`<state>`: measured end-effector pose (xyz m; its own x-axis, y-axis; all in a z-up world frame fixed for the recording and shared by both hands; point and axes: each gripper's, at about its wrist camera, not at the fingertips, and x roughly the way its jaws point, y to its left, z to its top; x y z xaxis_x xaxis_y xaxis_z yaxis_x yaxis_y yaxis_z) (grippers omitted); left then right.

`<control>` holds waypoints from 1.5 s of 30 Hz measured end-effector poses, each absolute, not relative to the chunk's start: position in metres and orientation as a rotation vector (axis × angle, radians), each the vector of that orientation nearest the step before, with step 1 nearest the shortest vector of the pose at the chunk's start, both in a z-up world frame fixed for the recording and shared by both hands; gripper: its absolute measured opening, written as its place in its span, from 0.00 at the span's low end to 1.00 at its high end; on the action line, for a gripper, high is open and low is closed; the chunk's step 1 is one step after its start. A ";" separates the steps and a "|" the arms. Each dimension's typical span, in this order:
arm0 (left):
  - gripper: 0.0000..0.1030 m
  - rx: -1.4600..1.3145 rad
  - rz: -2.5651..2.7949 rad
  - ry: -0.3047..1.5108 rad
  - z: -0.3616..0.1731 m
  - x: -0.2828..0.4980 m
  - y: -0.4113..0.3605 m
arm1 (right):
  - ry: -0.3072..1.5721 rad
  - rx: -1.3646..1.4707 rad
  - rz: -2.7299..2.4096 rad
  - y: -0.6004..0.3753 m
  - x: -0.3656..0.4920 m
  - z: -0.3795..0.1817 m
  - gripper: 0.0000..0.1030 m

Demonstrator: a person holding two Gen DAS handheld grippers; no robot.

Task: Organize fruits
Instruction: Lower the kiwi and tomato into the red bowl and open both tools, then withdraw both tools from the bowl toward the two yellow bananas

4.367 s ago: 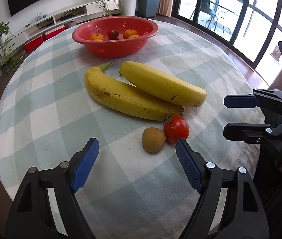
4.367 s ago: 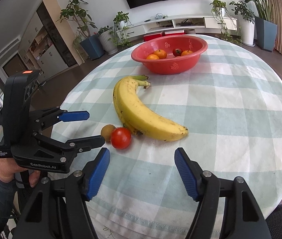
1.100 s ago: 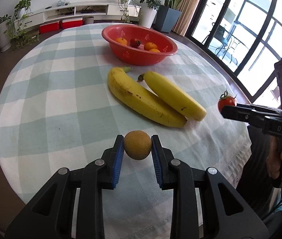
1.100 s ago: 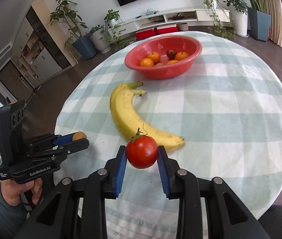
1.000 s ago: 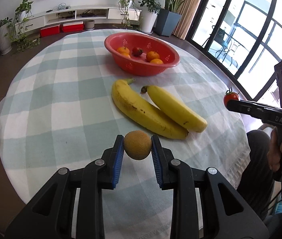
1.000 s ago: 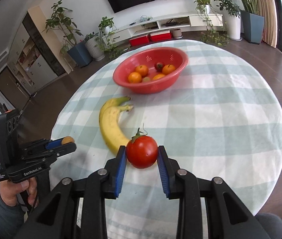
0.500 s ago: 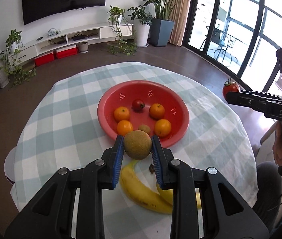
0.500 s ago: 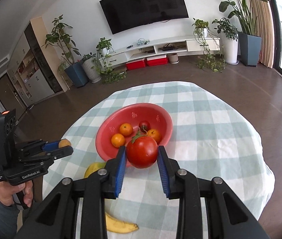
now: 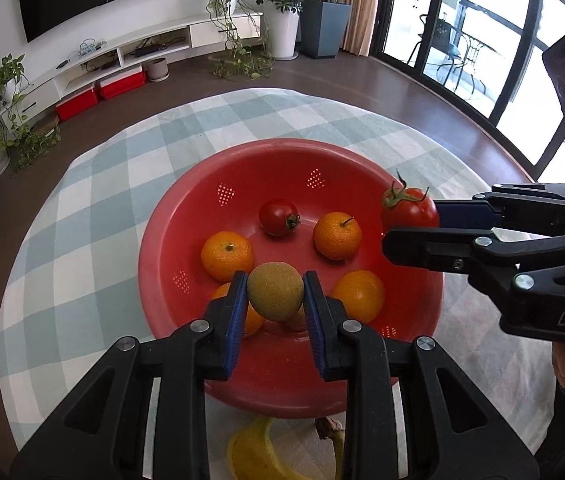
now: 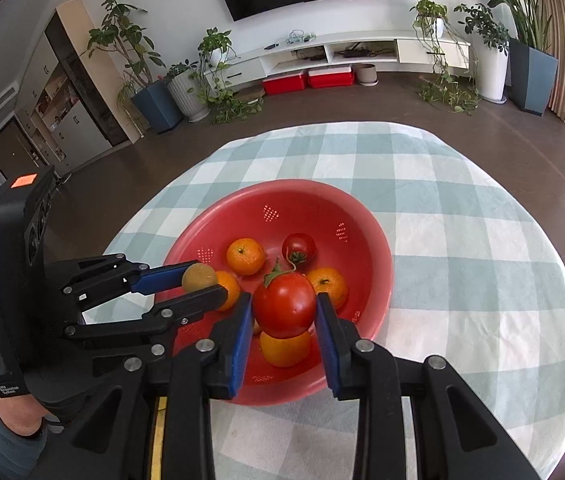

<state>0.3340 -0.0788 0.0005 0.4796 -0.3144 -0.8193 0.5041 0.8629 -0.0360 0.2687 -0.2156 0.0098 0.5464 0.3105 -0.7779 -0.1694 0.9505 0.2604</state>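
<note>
My left gripper is shut on a brown kiwi and hangs above the near side of the red bowl. My right gripper is shut on a red tomato over the same bowl. Each gripper shows in the other's view: the right one with its tomato at the bowl's right rim, the left one with the kiwi at the bowl's left rim. Inside the bowl lie several oranges and a small tomato.
The bowl stands on a round table with a checked cloth. Two bananas lie on the cloth just in front of the bowl, mostly hidden behind my left gripper. A person's hand holds the left gripper. Beyond the table are dark floor, plants and a TV shelf.
Both grippers have travelled from over the bananas to above the red bowl, still holding the kiwi and the tomato. The bowl now fills the middle of both views.
</note>
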 end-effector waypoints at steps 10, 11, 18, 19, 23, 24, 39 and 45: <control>0.25 0.248 -0.492 0.950 -0.021 0.345 -0.084 | 1.010 0.118 0.273 -0.209 0.282 -0.017 0.33; 0.25 0.246 -0.493 0.952 -0.022 0.347 -0.084 | 1.011 0.113 0.273 -0.208 0.282 -0.017 0.33; 0.25 0.251 -0.480 0.942 -0.020 0.343 -0.084 | 1.020 0.102 0.271 -0.206 0.283 -0.016 0.33; 0.25 0.251 -0.480 0.943 -0.019 0.342 -0.083 | 1.020 0.103 0.270 -0.206 0.282 -0.016 0.33; 0.26 0.254 -0.484 0.940 -0.018 0.338 -0.082 | 1.022 0.098 0.276 -0.204 0.281 -0.016 0.34; 0.26 0.251 -0.487 0.942 -0.018 0.338 -0.081 | 1.022 0.097 0.276 -0.204 0.281 -0.016 0.34; 0.77 0.177 -0.425 0.844 0.014 0.301 -0.048 | 0.920 0.173 0.300 -0.216 0.232 0.013 0.72; 0.86 0.082 -0.384 0.795 0.034 0.250 -0.011 | 0.855 0.228 0.352 -0.222 0.183 0.027 0.81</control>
<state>0.2499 -0.0112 0.0345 0.6351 -0.3050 -0.7097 0.3658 0.9280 -0.0715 0.1829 -0.2221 0.0272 0.6037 0.3911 -0.6947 -0.2104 0.9187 0.3343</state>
